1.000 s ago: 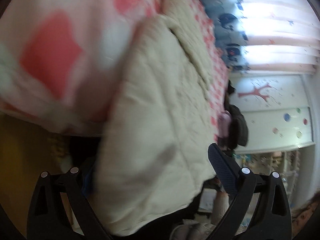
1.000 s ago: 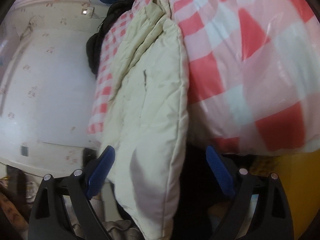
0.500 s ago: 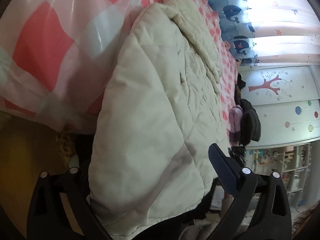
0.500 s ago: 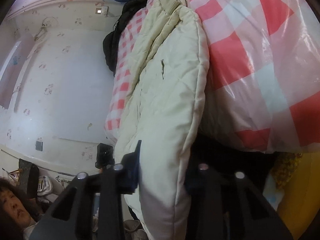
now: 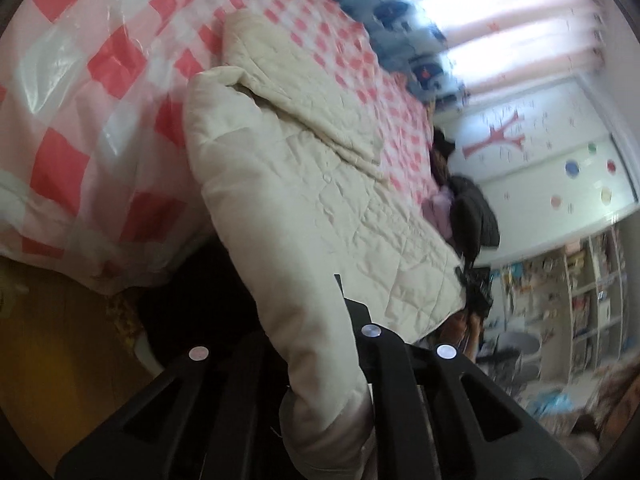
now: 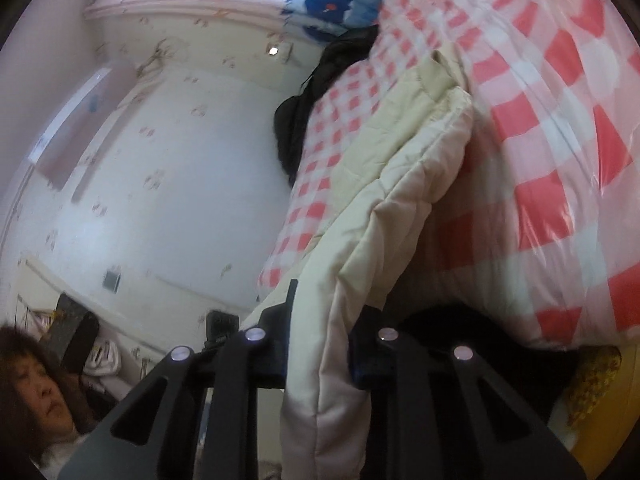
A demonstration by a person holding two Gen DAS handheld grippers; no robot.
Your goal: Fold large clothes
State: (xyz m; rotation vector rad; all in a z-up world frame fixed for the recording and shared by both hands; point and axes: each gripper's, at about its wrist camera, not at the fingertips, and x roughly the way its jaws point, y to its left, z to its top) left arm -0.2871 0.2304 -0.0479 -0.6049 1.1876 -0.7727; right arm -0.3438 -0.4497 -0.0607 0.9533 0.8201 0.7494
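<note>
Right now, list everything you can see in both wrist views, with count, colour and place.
quilted garment: one, cream, on the bed, near edge in both grippers
checked sheet: one, pink and white, under the garment
bagged duvet: one, red and white checks in clear plastic, beside the garment
dark clothes: one pile, black, at the bed's far edge
curtain: one, pink with blue print, at the window
wardrobe door: one, white with a red tree decal
shelves: one unit, white, cluttered; contents too blurred to name
person: one, dark hair, bottom left of the right view
left gripper: black, shut on the garment
right gripper: black, shut on the garment
</note>
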